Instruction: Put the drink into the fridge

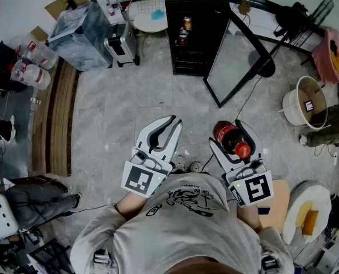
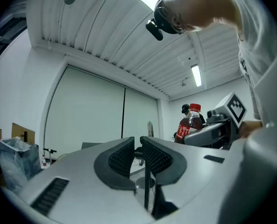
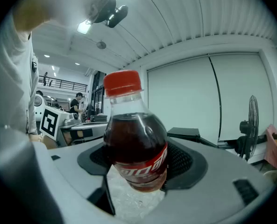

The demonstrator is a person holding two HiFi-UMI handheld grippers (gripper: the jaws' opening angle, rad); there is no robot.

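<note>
Grey stone floor (image 1: 129, 107) filled the head view, with one black fridge (image 1: 195, 16) at its far end, well apart from the person, its door (image 1: 238, 61) swung open. Only that view showed the fridge. On its shelves stood what looked like two small drinks (image 1: 186, 24), though they were too small to tell for sure. The right gripper view gave what the head view could not: the dark drink and red label of the bottle (image 3: 136, 143), its red cap (image 3: 122, 82), and one standing fan (image 3: 249, 125) by the pale wall. The left gripper view caught the same bottle (image 2: 189, 122) from the side, upright in the other tool.

Counted: two grippers and one bottle in hand.

The right gripper (image 3: 138, 164) stood wide, its pads pressed on either side of the bottle's lower body. Seen from above, the right gripper (image 1: 229, 131) carried the bottle (image 1: 231, 138) in front of the person's chest. The left gripper (image 2: 136, 153) had its jaws drawn together, with only a thin slit between the ribbed pads and nothing in it. In the head view the left gripper (image 1: 170, 123) hung just beside the right, touching nothing.
</note>
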